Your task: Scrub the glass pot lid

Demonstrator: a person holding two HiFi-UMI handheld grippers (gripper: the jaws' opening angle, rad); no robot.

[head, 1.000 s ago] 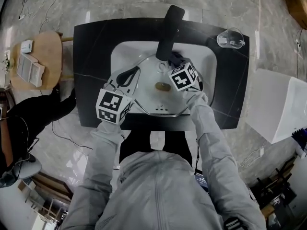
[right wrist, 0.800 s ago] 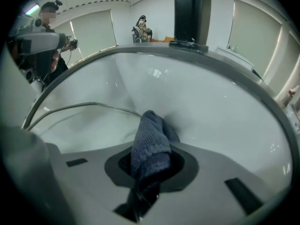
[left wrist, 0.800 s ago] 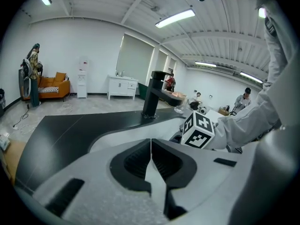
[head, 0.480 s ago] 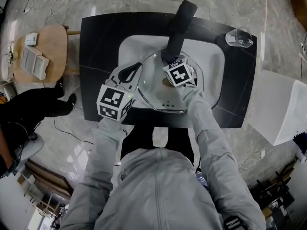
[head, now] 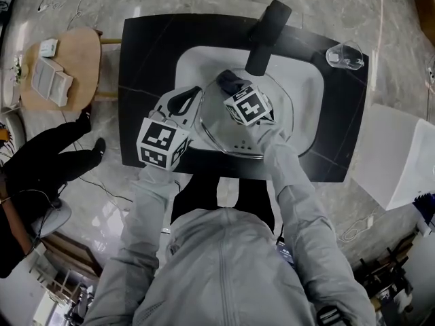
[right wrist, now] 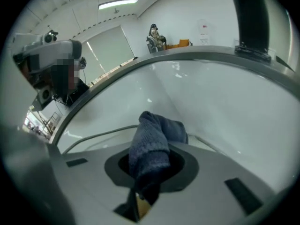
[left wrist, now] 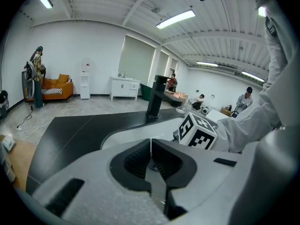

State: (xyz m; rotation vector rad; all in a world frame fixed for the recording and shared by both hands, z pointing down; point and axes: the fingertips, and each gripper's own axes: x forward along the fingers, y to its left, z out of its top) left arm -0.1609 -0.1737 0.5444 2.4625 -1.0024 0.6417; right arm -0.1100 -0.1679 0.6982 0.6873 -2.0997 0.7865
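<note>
— Holding what, each gripper?
— Left gripper (head: 183,105) is clamping the rim of the round glass pot lid (head: 280,117) in the white sink basin (head: 309,80). Right gripper (head: 232,85) is pinching a dark blue knitted cloth (right wrist: 152,144) and has been moving leftward across the lid.

Left tongs (head: 182,104) at glass lid (head: 216,132) — right tongs (head: 230,84) over it.

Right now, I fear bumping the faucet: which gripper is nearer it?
Right. The right gripper, holding the cloth, is just short of the faucet; the left gripper is farther, at the glass lid's left rim.
</note>
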